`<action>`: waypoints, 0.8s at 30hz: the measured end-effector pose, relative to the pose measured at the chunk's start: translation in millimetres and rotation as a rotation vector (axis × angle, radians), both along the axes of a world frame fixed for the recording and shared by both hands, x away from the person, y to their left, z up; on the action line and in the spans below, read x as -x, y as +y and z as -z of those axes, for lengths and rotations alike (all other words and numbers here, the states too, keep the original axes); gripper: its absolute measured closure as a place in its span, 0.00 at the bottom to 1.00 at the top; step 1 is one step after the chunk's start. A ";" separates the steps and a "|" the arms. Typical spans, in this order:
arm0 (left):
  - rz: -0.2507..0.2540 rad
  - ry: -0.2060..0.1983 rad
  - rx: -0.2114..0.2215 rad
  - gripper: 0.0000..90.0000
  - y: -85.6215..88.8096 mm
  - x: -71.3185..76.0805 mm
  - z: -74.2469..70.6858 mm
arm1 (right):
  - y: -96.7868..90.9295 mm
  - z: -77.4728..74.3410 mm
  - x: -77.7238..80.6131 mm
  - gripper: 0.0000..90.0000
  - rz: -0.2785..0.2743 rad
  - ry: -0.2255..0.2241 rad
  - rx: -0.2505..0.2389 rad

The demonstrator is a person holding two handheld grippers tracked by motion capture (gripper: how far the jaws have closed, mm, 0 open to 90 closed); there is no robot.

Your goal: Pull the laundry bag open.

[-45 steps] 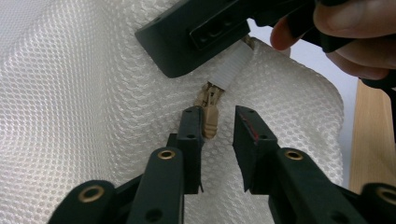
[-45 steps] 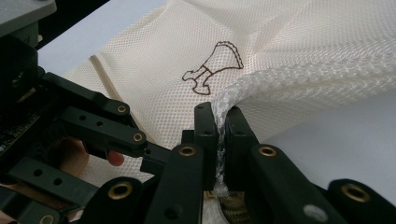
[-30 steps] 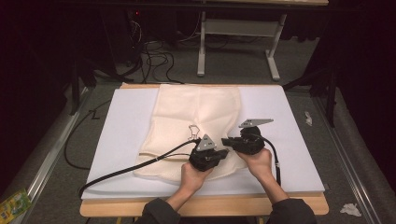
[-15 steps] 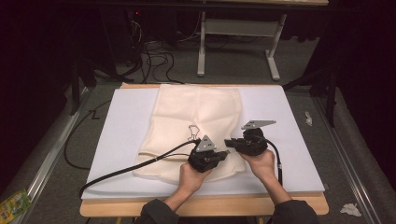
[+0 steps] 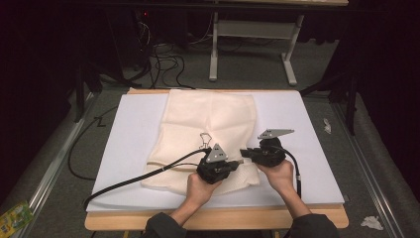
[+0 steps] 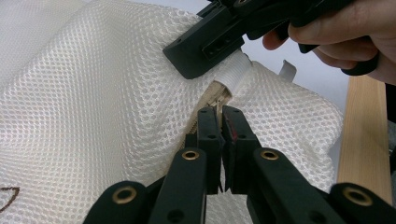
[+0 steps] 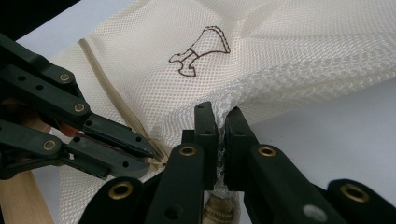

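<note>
No readable words or numbers appeared anywhere in the pictures.

The only mark was a small brown outline drawing (image 7: 201, 50), a sign without letters, stitched or printed on the cream mesh bag (image 5: 208, 124); it also showed in the high view near the middle of the bag, too small there to make out its shape. A green and yellow packet (image 5: 14, 217) lay on the floor at the lower left, and whatever print it carried was too blurred to read.
</note>
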State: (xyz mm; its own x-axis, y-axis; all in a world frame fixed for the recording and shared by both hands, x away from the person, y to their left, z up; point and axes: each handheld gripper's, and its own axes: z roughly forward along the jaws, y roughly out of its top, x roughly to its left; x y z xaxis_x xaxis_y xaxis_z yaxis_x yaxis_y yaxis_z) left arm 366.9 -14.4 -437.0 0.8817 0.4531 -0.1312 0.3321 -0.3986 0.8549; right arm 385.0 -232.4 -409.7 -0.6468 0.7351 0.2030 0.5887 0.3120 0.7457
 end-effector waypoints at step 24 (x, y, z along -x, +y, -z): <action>0.000 -0.002 -0.027 0.97 3.8 1.0 -1.4 | -3.8 3.8 3.5 0.98 -0.008 -0.003 -0.003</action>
